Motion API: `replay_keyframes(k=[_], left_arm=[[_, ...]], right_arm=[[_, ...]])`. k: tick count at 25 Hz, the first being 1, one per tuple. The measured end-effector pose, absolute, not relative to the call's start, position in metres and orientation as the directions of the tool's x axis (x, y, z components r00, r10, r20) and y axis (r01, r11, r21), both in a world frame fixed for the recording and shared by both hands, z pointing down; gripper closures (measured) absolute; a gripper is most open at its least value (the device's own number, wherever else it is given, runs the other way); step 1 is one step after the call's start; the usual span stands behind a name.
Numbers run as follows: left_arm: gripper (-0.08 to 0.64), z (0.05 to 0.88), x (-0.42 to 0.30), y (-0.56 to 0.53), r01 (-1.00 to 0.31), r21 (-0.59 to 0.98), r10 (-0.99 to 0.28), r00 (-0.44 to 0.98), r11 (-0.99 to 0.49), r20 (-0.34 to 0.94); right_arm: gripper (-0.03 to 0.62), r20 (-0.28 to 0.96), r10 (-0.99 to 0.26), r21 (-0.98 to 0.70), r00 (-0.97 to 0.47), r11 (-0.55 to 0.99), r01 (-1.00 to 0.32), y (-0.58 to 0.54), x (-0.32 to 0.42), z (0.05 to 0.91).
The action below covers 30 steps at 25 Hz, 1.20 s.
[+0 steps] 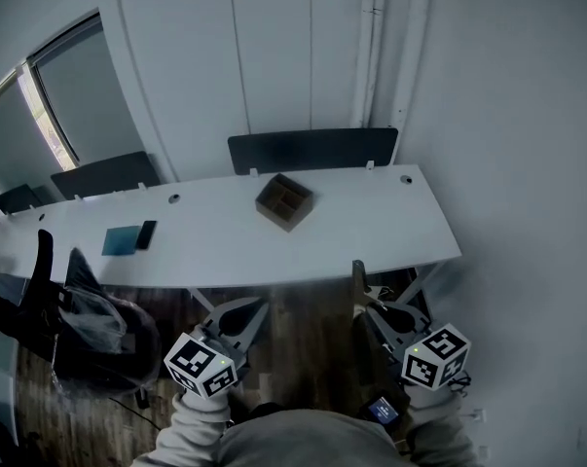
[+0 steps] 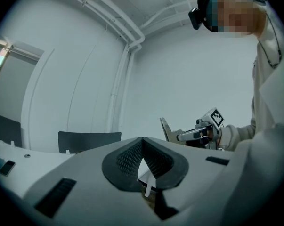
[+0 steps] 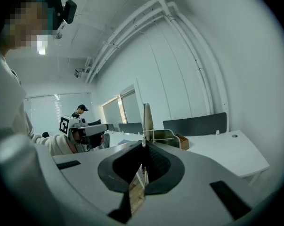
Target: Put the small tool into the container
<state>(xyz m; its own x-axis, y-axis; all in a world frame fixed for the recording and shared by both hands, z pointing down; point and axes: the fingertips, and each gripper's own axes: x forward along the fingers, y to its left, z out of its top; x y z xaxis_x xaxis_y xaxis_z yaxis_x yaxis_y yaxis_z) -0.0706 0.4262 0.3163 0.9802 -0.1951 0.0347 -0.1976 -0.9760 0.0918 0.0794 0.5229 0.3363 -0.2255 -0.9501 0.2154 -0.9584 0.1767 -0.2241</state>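
Observation:
A brown open-topped container (image 1: 284, 202) with dividers stands on the white table (image 1: 371, 227), right of its middle; it also shows as the container (image 3: 182, 141) in the right gripper view. A small dark tool (image 1: 147, 233) lies on the table's left part beside a teal flat item (image 1: 123, 239); the left gripper view catches the tool (image 2: 7, 167) at its left edge. My left gripper (image 1: 254, 309) (image 2: 142, 140) and right gripper (image 1: 356, 267) (image 3: 145, 112) hover short of the table's near edge, above the floor. Both are shut and hold nothing.
A black office chair (image 1: 93, 324) stands at the near left by the table. Dark panels (image 1: 312, 149) rise behind the table's far edge. A grey wall (image 1: 527, 163) closes the right side. A person (image 3: 80, 110) stands far back in the room.

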Motion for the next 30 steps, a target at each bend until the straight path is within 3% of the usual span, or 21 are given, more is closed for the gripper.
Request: replay_keyframes(k=[17,30], left_arm=[[0.558,0.331,-0.05,0.384,-0.216,0.104,-0.213,0.976,-0.971,0.046],[0.558,0.354,0.001,0.217,-0.185,0.169,-0.188,0.982,-0.968,0.001]], right_arm=[[0.569,0.244,-0.942,-0.249,-0.23,0.168,-0.954,0.497,0.11,0.361],[0.569,0.317,-0.924,-0.233,-0.216,0.145,-0.962,0.329,0.154,0.379]])
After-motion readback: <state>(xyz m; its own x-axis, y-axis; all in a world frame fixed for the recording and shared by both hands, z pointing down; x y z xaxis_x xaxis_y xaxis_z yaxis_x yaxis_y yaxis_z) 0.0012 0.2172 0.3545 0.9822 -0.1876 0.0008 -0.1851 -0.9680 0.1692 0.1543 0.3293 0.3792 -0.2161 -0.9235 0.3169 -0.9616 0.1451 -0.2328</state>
